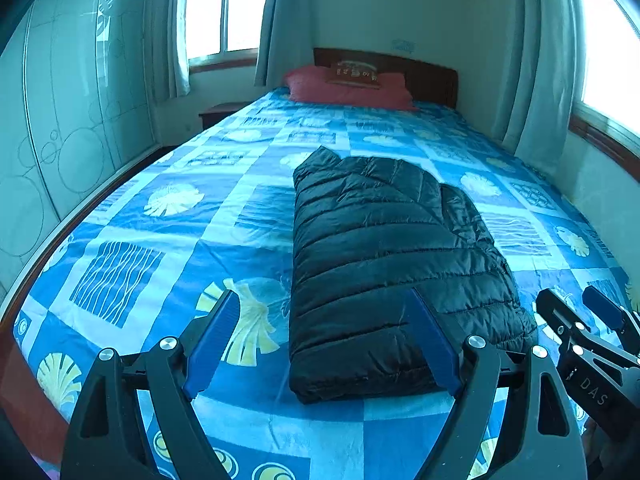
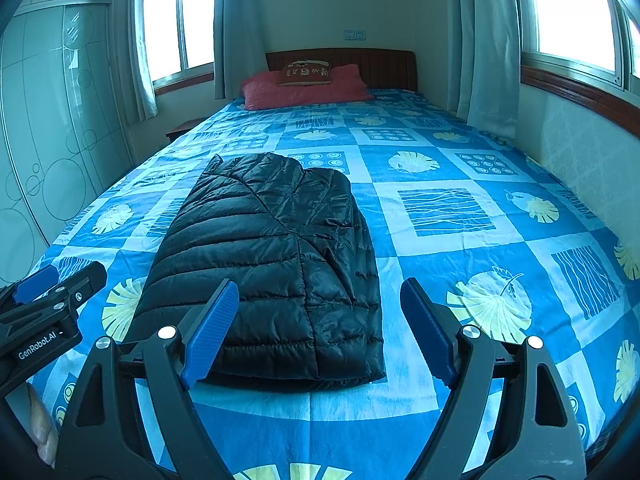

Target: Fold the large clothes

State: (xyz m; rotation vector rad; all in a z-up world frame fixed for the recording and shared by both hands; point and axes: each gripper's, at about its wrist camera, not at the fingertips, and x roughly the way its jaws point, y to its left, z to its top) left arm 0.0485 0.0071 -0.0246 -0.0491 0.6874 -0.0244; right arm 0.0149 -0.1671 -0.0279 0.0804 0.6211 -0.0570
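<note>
a: where's the black puffer jacket (image 1: pixel 396 264) now?

b: on the blue patterned bedsheet (image 1: pixel 120 216), towards the foot of the bed, lying lengthwise as a narrow folded bundle with its sides tucked in. i'd say it sits in the middle so both hands can reach it from this end.

a: and the tools?

b: the left gripper (image 1: pixel 326 340) hangs above the near edge of the jacket with its blue pads wide apart, holding nothing. the right gripper (image 2: pixel 318 330) is the same: jaws spread wide, empty, the jacket's near right corner showing between them but not touched.

a: why so wide?

b: my guess is they're either about to take the near hem for one more fold, or the folding is about finished and they're clear of it.

a: any writing?

b: the left gripper's body reads "genrobot.ai" in the right view; the right one shows "das" in the left view. the small cushion (image 2: pixel 306 72) on the red pillow (image 2: pixel 304 90) has print i can't read.
</note>
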